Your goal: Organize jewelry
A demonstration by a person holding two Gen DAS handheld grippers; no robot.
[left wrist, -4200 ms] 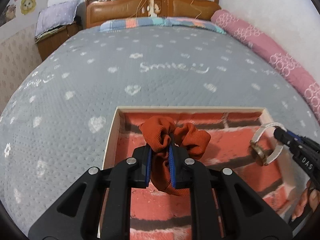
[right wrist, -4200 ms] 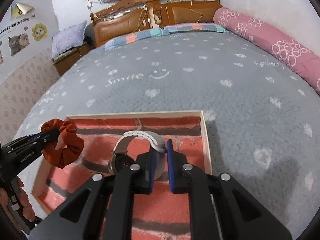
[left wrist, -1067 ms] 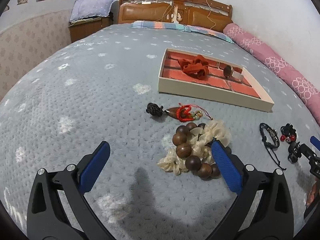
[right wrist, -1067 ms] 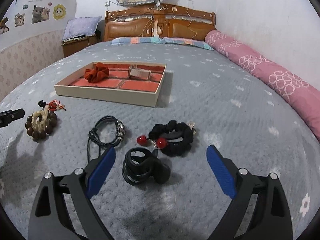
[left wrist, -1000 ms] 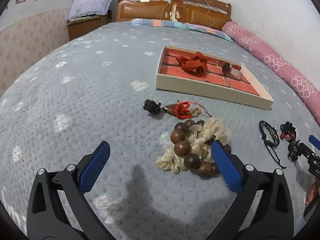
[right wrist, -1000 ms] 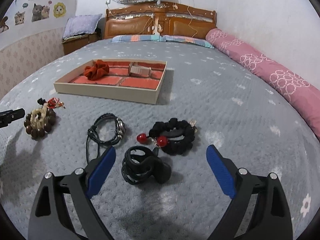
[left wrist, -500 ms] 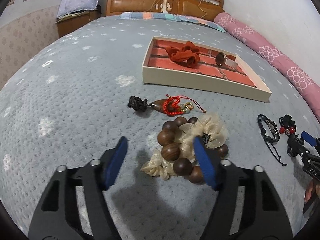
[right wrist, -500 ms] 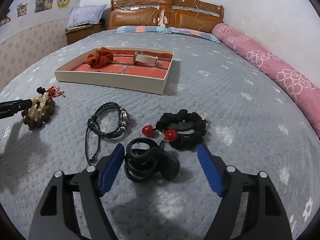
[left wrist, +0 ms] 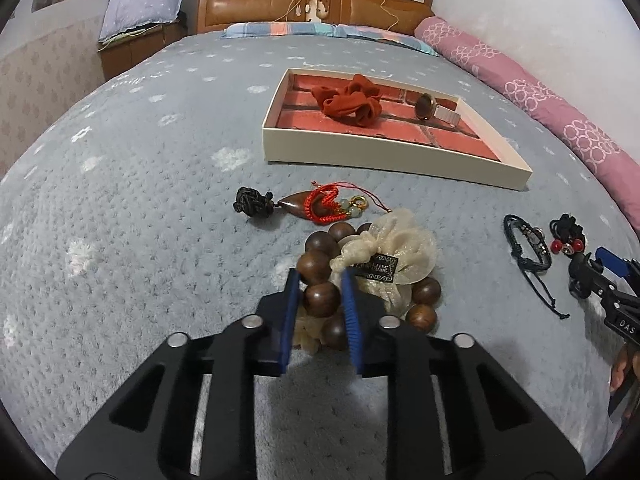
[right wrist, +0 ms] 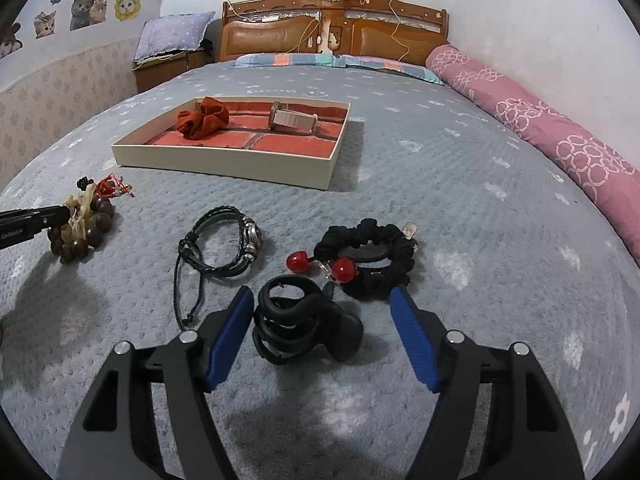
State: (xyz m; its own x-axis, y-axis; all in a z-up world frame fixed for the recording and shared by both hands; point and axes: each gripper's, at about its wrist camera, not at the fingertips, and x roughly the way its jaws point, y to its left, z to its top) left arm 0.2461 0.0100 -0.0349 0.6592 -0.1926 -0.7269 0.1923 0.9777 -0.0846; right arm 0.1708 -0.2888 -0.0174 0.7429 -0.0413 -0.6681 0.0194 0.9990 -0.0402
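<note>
Left tool [left wrist: 320, 296] just closed, clamped on 1 bead of wooden bead bracelet [left wrist: 320, 264]. Right tool [right wrist: 322, 312] closing, still apart, straddling black hair claw clip [right wrist: 304, 324], no contact.

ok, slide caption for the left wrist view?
Left gripper closing on wooden bead bracelet beside the cream scrunchie.

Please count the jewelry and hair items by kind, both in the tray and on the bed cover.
Scrunchies: 3 (rust, cream, black)
Watch: 1
Wooden bead bracelet: 1
Black cord bracelet: 1
Black hair claw: 1
Red-cord charm pendant: 1
Total: 8
</note>
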